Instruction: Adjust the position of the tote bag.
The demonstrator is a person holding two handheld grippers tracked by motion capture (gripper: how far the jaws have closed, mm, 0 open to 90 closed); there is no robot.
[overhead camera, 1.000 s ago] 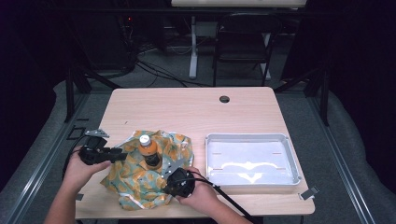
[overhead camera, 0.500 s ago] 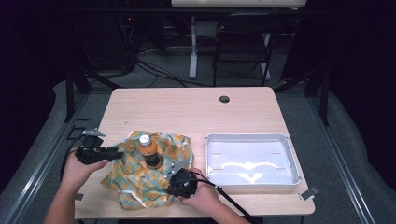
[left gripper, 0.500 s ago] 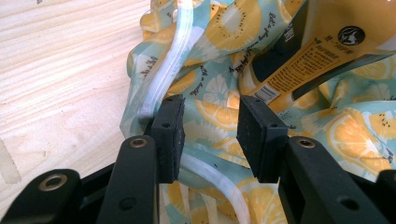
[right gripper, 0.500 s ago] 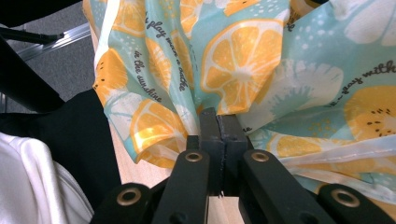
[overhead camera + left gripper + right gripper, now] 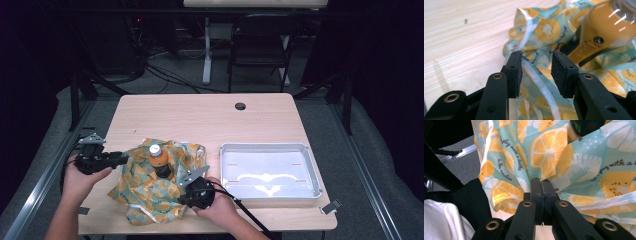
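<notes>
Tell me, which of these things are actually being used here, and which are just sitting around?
In use: patterned bag; orange bottle standing in it; left gripper, jaws open beside the bag's edge; right gripper, pinching the bag.

Lying about: grey tray; chair behind the table.

The orange bottle's (image 5: 159,160) lower half is sinking out of sight in the folds of the citrus-print bag (image 5: 150,187). Its cap is running off the left gripper view at one o'clock. The bag's print lettering is staying too small to read from above.
</notes>
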